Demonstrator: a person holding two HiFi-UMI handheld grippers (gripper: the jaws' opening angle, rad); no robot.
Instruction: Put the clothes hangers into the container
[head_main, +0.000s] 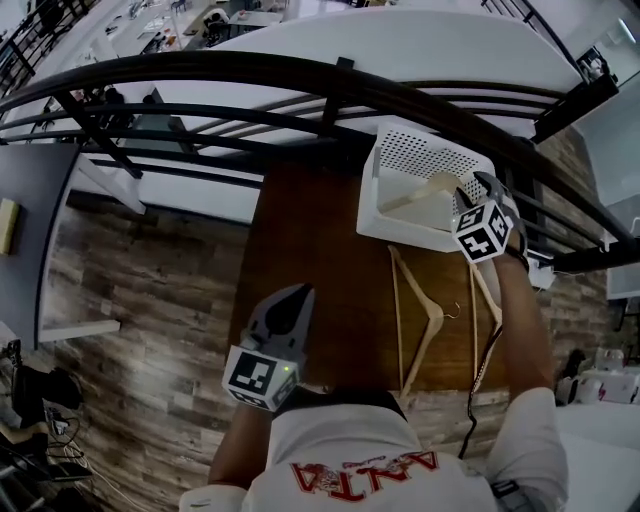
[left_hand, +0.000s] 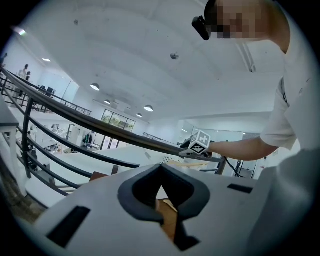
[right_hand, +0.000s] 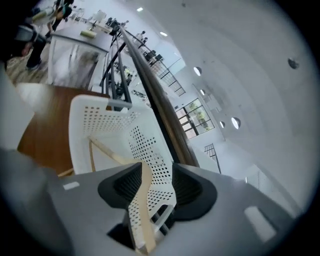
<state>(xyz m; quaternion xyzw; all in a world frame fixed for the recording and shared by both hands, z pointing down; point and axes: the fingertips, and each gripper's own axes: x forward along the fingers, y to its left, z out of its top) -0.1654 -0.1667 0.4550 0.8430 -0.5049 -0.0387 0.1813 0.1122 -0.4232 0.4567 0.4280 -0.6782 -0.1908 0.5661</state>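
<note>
High on a gallery behind a black railing (head_main: 300, 75), above wood-plank flooring: a brown worktop (head_main: 320, 260), with a white perforated container (head_main: 400, 150) at its far edge. Roughly a third done, by the look of it. One wooden hanger (head_main: 425, 192) already inside the container, slanted against its walls. Left flat on the worktop just in front of it, a second hanger (head_main: 428, 330) and a third hanger (head_main: 487, 295), the latter partly under the right forearm. Stretched out over the container's near rim and tilted down into it, the right gripper (head_main: 478, 188): jaws apart, the boxed hanger's arm passing loosely between them, against one pad at most, not pinched. Held back near the body, about level, above the worktop's near-left part, the left gripper (head_main: 293, 300): closed, nothing in it. Left to do: carrying the remaining pair across.
</note>
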